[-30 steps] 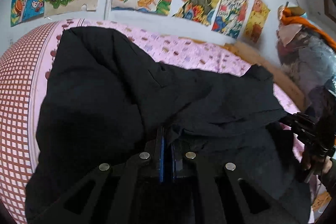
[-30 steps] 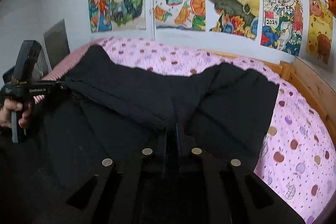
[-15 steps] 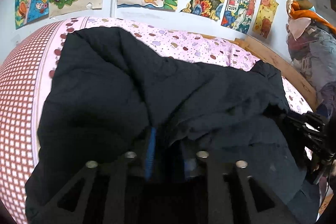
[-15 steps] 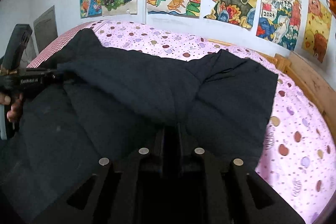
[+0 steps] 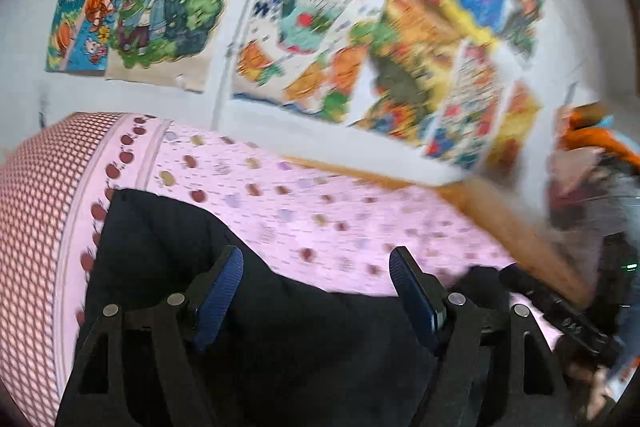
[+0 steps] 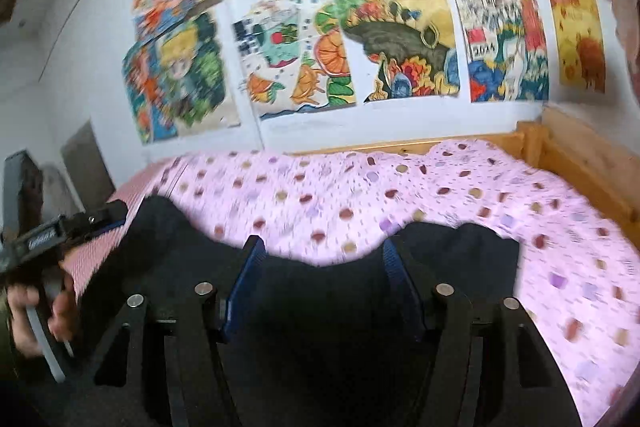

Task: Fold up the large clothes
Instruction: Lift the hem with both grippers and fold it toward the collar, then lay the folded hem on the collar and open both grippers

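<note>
Both my left gripper (image 5: 316, 269) and right gripper (image 6: 322, 259), fingers just parted and empty, hang above the black garment (image 6: 320, 307) on the bed (image 6: 520, 227): soft, bulky, limp; best taken at edge corners.

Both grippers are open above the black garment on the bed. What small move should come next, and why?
Probably lower both grippers back to the black garment and take a new hold at its far edge. The left gripper and right gripper have just been opening, and nothing is pinched between their blue pads. The garment lies bunched on the pink bedsheet, its far edge uneven, so folding looks unfinished.
</note>
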`<state>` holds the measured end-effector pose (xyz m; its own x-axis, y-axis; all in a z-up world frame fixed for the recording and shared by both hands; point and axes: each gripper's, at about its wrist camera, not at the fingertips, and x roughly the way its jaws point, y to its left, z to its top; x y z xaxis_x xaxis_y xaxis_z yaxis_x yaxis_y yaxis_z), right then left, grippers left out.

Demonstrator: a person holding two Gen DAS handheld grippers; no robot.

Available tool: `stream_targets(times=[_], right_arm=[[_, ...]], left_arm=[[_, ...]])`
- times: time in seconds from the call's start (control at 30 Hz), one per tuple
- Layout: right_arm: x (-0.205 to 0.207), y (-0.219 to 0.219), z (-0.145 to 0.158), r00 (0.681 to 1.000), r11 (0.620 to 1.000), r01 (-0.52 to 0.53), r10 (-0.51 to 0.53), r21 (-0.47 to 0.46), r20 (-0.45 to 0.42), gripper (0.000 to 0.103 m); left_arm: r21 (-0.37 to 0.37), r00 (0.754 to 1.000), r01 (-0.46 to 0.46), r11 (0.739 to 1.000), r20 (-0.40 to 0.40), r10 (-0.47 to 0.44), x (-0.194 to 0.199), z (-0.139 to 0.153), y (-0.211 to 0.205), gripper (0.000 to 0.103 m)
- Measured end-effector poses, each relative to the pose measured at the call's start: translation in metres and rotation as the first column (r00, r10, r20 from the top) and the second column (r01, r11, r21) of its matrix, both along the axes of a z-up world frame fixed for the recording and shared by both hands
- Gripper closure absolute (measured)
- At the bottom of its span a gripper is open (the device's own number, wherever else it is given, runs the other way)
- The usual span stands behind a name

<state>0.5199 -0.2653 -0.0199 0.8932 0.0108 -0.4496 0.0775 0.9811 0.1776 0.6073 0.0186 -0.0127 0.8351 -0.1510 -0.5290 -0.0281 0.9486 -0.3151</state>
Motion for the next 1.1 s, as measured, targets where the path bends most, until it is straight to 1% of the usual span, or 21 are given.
stream_targets(times=[0.03,0.1,0.13,0.2,0.23,0.27,0.3,0.37,0.4,0.47,0.5,0.6,0.67,0.73,0.8,0.83,0.87,0.9,0.97,1.03,1.1], right_arm=[[0.013,-0.001,-0.004,1.0,1.0,0.016,-0.016,-0.002,-0.017,0.067],[0.028,-0.003,-0.014,0.998,0.999,0.051,-0.05,0.017,-0.049,0.074],[0.033,-0.007,-0.02,0.995,0.996,0.079,-0.076,0.031,-0.067,0.079],[0.036,-0.015,-0.038,0.977,0.982,0.184,-0.18,0.028,-0.112,0.083],[0.036,-0.016,-0.043,0.968,0.975,0.222,-0.219,0.012,-0.124,0.087],[0.037,-0.018,-0.051,0.956,0.966,0.257,-0.256,-0.012,-0.147,0.089],[0.037,-0.018,-0.062,0.948,0.963,0.269,-0.269,-0.023,-0.173,0.089],[0.038,-0.013,-0.071,0.938,0.959,0.277,-0.284,-0.063,-0.201,0.089],[0.038,-0.011,-0.072,0.935,0.957,0.277,-0.29,-0.089,-0.205,0.089],[0.039,-0.007,-0.07,0.933,0.954,0.273,-0.293,-0.123,-0.206,0.089],[0.037,-0.007,-0.068,0.937,0.956,0.262,-0.284,-0.128,-0.203,0.089],[0.019,-0.011,-0.05,0.965,0.971,0.228,-0.236,-0.075,-0.117,0.089],[0.006,-0.011,-0.039,0.981,0.983,0.178,-0.181,-0.041,-0.073,0.089],[-0.001,-0.007,-0.034,0.989,0.991,0.131,-0.132,-0.023,-0.068,0.087],[-0.002,0.002,-0.036,0.995,0.998,0.058,-0.058,0.0,-0.083,0.08],[-0.003,0.007,-0.04,0.995,1.0,0.026,-0.026,-0.002,-0.098,0.072],[-0.003,0.013,-0.046,0.993,1.0,-0.01,0.009,-0.011,-0.117,0.067],[-0.003,0.018,-0.05,0.991,0.999,-0.037,0.033,-0.026,-0.132,0.066],[-0.007,0.03,-0.06,0.982,0.992,-0.093,0.076,-0.09,-0.17,0.066],[-0.009,0.04,-0.069,0.97,0.977,-0.128,0.086,-0.173,-0.228,0.066],[-0.009,0.041,-0.073,0.961,0.971,-0.141,0.087,-0.192,-0.263,0.066]], left_arm=[[0.014,0.999,-0.029,0.999,-0.037,0.03,0.011,-0.006,0.002,0.029],[0.022,0.99,-0.102,0.994,-0.091,0.104,0.023,-0.02,0.011,0.03],[0.018,0.982,-0.147,0.989,-0.119,0.149,0.025,-0.029,0.017,0.03],[-0.006,0.953,-0.232,0.973,-0.201,0.226,0.028,-0.052,0.032,0.03],[-0.025,0.943,-0.25,0.968,-0.233,0.237,0.03,-0.064,0.039,0.031],[-0.038,0.942,-0.247,0.968,-0.242,0.231,0.03,-0.07,0.043,0.031],[-0.028,0.942,-0.241,0.97,-0.249,0.227,0.031,-0.073,0.043,0.03],[0.027,0.941,-0.228,0.973,-0.25,0.228,0.032,-0.073,0.035,0.03],[0.053,0.939,-0.226,0.973,-0.254,0.233,0.032,-0.073,0.032,0.029],[0.065,0.937,-0.233,0.97,-0.252,0.242,0.03,-0.071,0.031,0.029],[0.064,0.938,-0.239,0.969,-0.242,0.247,0.028,-0.069,0.031,0.029],[0.079,0.955,-0.245,0.966,-0.15,0.255,0.009,-0.052,0.026,0.03],[0.082,0.975,-0.197,0.977,-0.092,0.204,0.003,-0.043,0.017,0.03],[0.087,0.99,-0.114,0.99,-0.071,0.121,0.001,-0.037,0.004,0.03],[0.082,0.997,-0.004,0.997,-0.072,0.01,0.0,-0.036,-0.011,0.03],[0.079,0.994,0.073,0.994,-0.086,-0.066,0.0,-0.038,-0.019,0.03],[0.083,0.987,0.131,0.988,-0.103,-0.122,-0.002,-0.042,-0.026,0.03],[0.105,0.976,0.19,0.976,-0.127,-0.177,-0.005,-0.046,-0.034,0.03],[0.182,0.959,0.256,0.949,-0.172,-0.226,-0.012,-0.057,-0.048,0.03],[0.299,0.951,0.287,0.91,-0.203,-0.233,-0.02,-0.071,-0.056,0.029],[0.344,0.946,0.3,0.89,-0.23,-0.23,-0.022,-0.079,-0.056,0.026]])
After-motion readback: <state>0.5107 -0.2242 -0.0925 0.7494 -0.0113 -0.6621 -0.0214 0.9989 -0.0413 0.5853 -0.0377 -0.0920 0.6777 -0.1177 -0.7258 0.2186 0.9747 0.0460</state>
